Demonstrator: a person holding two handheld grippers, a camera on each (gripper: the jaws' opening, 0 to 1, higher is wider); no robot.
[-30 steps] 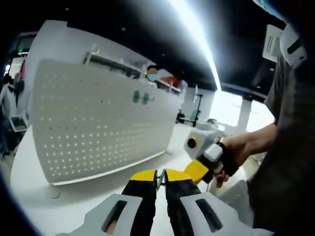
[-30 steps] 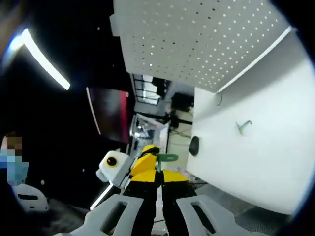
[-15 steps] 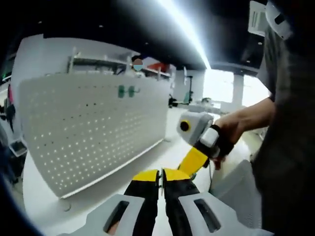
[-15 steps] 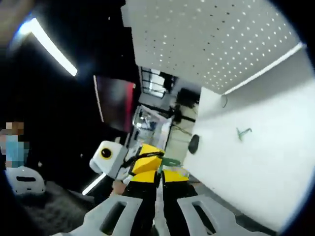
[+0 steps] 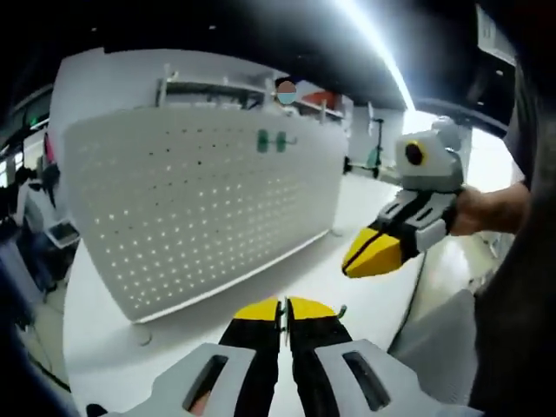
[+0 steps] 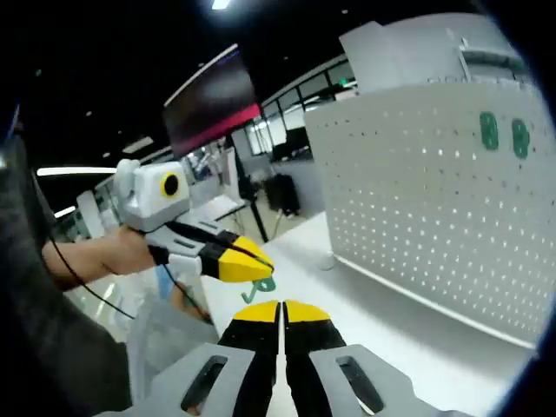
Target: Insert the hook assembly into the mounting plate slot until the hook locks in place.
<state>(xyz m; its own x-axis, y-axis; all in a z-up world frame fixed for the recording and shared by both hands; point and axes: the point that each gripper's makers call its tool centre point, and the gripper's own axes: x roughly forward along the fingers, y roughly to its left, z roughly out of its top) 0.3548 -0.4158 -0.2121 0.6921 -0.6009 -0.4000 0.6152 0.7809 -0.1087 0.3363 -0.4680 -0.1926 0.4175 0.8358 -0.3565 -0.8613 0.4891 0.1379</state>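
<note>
I've swung my right gripper (image 5: 375,252) up to three o'clock, empty jaws together; the hook (image 6: 261,286) is now pinched in my left gripper (image 6: 246,260), handed over. The pegboard (image 5: 200,208) at ten o'clock waits, two green hooks (image 5: 271,142) mounted.

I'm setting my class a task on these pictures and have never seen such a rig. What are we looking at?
There is no robot here: a person holds a pair of tongs in each hand, and each pair carries a camera looking along its yellow tips. One picture is from the left tongs, the other from the right tongs, and each also catches the other pair. Both are shut. A small green hook seems pinched in the left tongs. Ahead, a white pegboard stands on a white table, with two green pieces high on it.
</note>
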